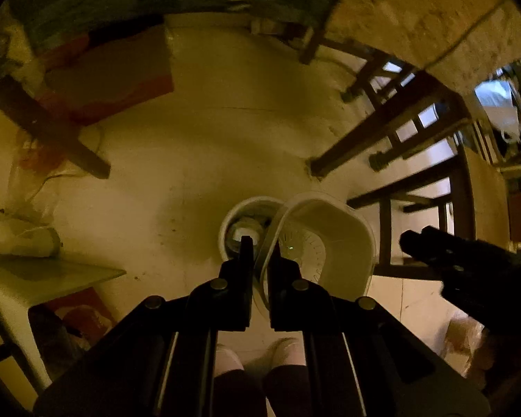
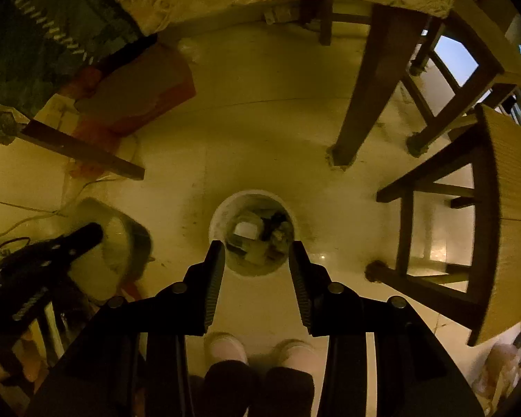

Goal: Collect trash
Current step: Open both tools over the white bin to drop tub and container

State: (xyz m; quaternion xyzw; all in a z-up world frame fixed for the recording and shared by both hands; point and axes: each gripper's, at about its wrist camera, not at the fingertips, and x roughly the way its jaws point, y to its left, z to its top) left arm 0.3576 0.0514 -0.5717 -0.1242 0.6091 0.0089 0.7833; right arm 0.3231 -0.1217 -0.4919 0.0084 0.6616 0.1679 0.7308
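Note:
In the left wrist view my left gripper [image 1: 262,245] points steeply down and is shut on the thin rim of a clear plastic container [image 1: 333,232], which hangs tilted over the floor. Just below and left of it a round white trash bin [image 1: 230,215] stands on the pale tiles. In the right wrist view my right gripper [image 2: 257,248] is open above the same bin [image 2: 216,212], with nothing between its fingers. Crumpled scraps and wrappers [image 2: 257,236] lie inside. The left gripper [image 2: 87,234] and the container [image 2: 121,246] show at that view's left edge.
Dark wooden table legs [image 2: 361,104] and a chair [image 2: 503,208] stand to the right of the bin. A red and tan box [image 2: 139,93] lies at the far left under the table. The person's feet in pale slippers [image 2: 225,347] are just behind the bin.

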